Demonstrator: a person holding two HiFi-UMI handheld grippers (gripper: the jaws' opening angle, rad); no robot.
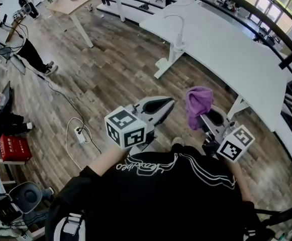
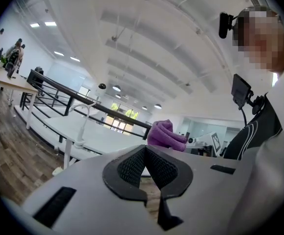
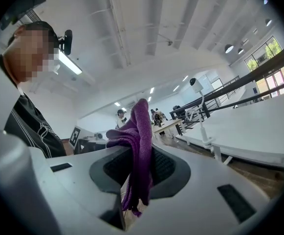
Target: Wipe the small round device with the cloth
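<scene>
Your left tongs (image 2: 145, 153) are pressed together with nothing between them. Your right tongs (image 3: 141, 155) are clamped on the crumpled purple cloth (image 1: 198, 102), which bunches above the tips and hangs below them. Both hover over the brown wood-plank floor (image 1: 110, 69), with the long white desk (image 1: 236, 54) beyond.

Daylight from the windows (image 1: 269, 4) floods my head view, bright and even; the white table (image 1: 226, 49) is nearly washed out. Both gripper views bulge at the rim inside black corners. Ceiling lamps (image 2: 43, 24) glare mildly. The cloth (image 3: 141, 146) is crisp, the background behind it a little soft.
</scene>
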